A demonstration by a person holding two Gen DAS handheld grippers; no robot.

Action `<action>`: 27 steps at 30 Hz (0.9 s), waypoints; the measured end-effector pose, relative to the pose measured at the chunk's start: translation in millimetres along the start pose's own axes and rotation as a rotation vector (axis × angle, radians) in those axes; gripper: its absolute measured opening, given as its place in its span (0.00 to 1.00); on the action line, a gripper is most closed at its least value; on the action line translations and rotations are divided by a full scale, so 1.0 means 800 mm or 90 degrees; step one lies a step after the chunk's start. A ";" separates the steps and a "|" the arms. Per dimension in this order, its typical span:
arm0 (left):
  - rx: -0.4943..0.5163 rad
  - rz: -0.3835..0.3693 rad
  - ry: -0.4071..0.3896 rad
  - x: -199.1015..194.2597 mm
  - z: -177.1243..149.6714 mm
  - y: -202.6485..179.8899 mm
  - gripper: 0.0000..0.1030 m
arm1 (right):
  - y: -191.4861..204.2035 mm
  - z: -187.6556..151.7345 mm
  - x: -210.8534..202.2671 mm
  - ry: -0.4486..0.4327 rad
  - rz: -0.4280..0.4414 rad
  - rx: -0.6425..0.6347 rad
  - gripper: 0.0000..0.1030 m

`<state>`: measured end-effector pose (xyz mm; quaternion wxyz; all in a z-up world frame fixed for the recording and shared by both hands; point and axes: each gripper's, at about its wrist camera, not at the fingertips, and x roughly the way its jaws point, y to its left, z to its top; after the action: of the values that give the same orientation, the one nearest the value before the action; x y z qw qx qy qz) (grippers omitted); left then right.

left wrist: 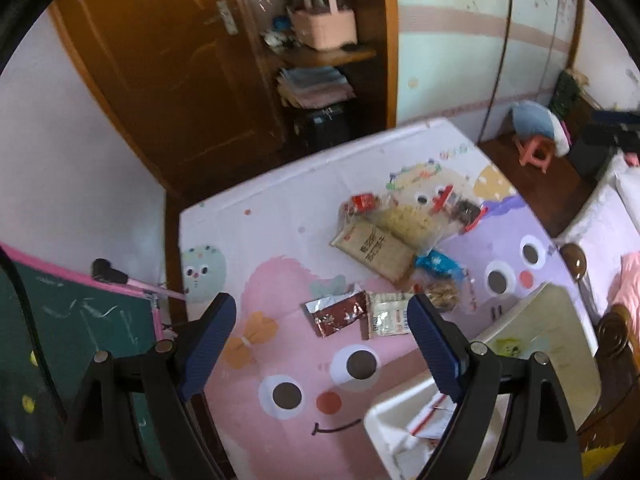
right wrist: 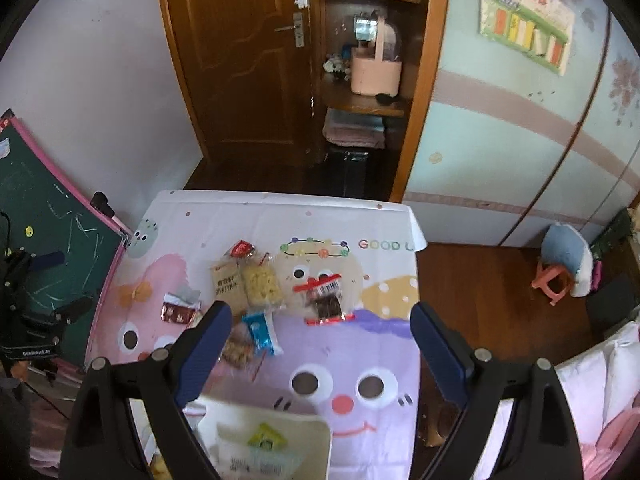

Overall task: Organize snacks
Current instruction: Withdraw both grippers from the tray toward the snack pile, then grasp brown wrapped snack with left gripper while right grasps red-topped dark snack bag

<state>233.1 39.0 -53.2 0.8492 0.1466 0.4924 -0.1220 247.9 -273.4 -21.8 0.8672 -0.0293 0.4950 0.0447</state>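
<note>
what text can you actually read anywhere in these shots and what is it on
"GOOD L": coloured letters on the cartoon mat, cut off at its edge.
"GenRobot.AI": small white lettering on the left gripper, seen at the right wrist view's edge.
Brown snack packet: dark printed characters, too blurred to read.
Barcode label on the red-edged clear packet: too small.
Wall chart: heading blurred.
White box lid sticker: unreadable.

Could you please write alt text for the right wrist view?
An open, empty right hand-held gripper hangs over a cartoon-printed pastel play mat strewn with a cluster of plastic snack packets, with a white lidded storage box below. Behind stand a brown wooden door and shelves.
</note>
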 end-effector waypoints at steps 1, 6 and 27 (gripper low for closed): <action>0.010 -0.005 0.009 0.013 0.001 0.002 0.84 | -0.002 0.004 0.015 0.009 0.001 0.002 0.88; 0.094 -0.002 0.081 0.103 -0.010 0.003 0.84 | -0.012 0.010 0.106 0.075 -0.012 -0.008 0.86; 0.251 -0.091 0.217 0.289 -0.046 -0.023 0.84 | -0.029 -0.053 0.325 0.263 0.010 -0.022 0.85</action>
<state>309.3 21.0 -274.2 0.6986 0.2924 0.6040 -0.2485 345.7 -287.7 -266.8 0.7461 -0.0489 0.6619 0.0526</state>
